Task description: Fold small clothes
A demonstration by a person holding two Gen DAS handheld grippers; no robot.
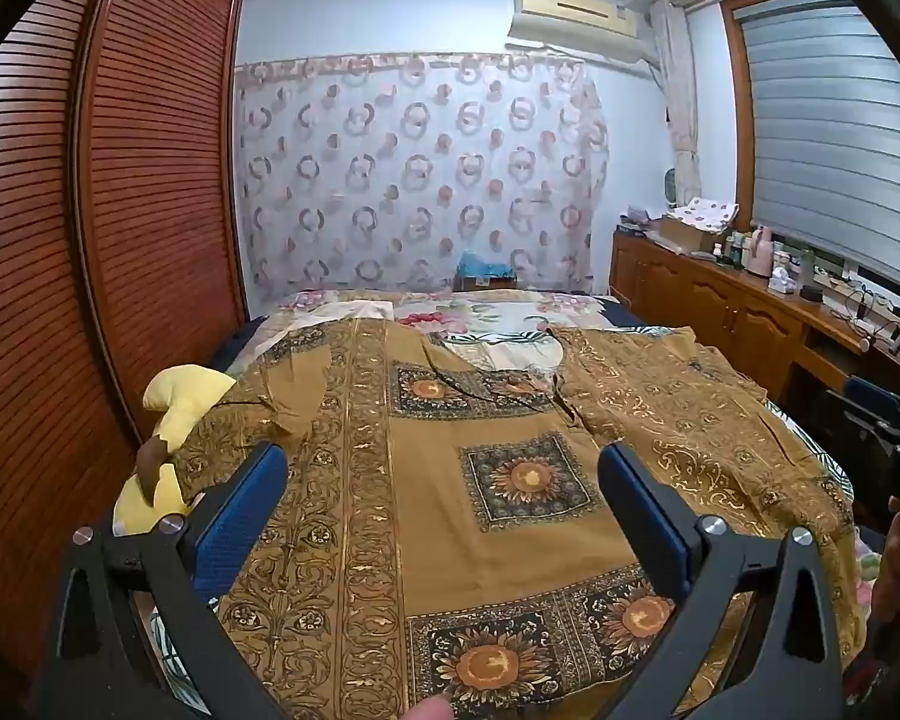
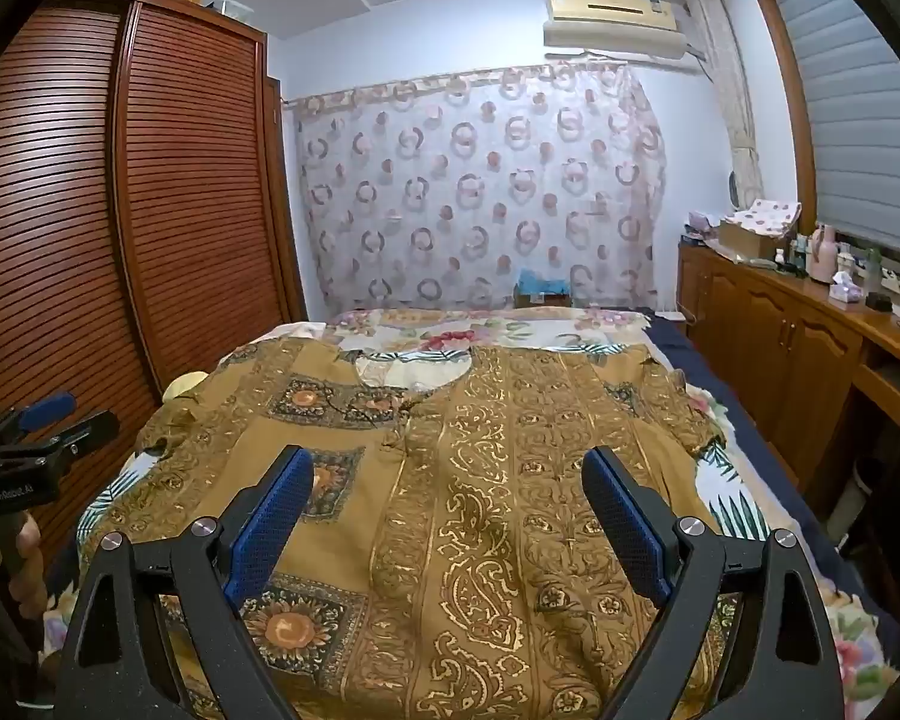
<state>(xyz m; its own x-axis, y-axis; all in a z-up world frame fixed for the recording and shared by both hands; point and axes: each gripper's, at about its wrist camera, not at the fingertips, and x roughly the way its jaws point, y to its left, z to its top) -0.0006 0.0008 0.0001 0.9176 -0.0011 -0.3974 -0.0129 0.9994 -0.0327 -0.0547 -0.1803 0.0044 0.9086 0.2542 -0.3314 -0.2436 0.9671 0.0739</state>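
Note:
A mustard-brown short-sleeved shirt (image 1: 450, 480) with sunflower squares and gold paisley bands lies spread flat on the bed, collar toward the far wall. The same shirt (image 2: 480, 480) fills the right wrist view. My left gripper (image 1: 441, 474) hovers open above the shirt's lower left half, nothing between its blue pads. My right gripper (image 2: 447, 477) hovers open above the lower right half, also holding nothing. In the left wrist view the right gripper (image 1: 882, 420) shows at the right edge; in the right wrist view the left gripper (image 2: 48, 414) shows at the left edge.
The floral bedsheet (image 1: 498, 318) shows beyond the collar. A yellow plush toy (image 1: 174, 420) lies at the bed's left edge. A louvred wooden wardrobe (image 1: 120, 210) stands close on the left. A wooden sideboard (image 2: 810, 324) with bottles runs along the right. A patterned curtain (image 2: 480, 192) hangs behind.

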